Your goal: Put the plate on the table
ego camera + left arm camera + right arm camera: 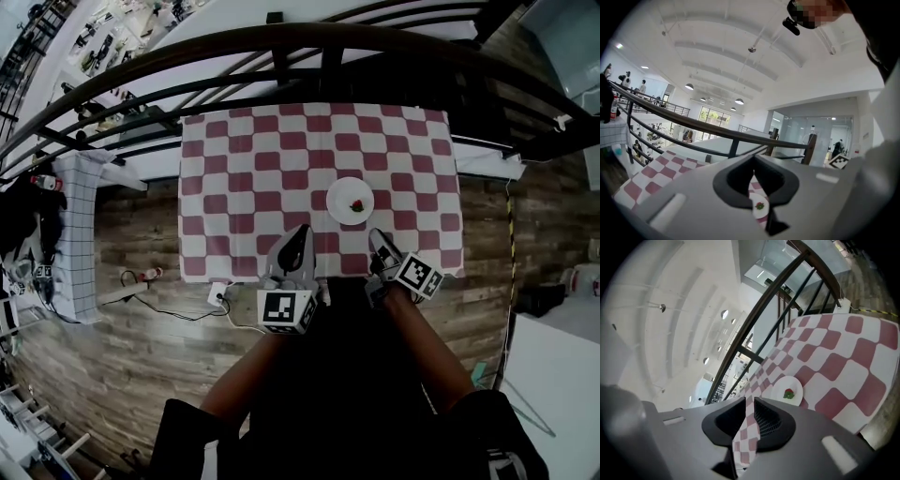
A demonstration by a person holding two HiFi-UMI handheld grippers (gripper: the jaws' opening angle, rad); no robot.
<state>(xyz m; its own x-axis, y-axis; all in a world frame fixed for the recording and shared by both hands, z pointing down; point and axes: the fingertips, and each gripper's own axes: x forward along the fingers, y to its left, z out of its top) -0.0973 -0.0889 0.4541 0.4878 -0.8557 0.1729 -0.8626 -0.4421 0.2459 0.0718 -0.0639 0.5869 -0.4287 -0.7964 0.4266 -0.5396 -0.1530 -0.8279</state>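
A small white plate with a red and green bit of food on it rests on the red-and-white checked table, near the front right. Both grippers hover at the table's near edge, short of the plate. My left gripper is to the plate's lower left, its jaws meeting at the tips and holding nothing. In the left gripper view the plate shows through the slit of the gripper. My right gripper is just below the plate. In the right gripper view, the gripper has a narrow gap with only cloth behind it, and the plate lies ahead.
A dark curved railing runs behind the table. On the wooden floor to the left stand a white grid-patterned rack and a power strip with cables. A pale surface sits at the lower right.
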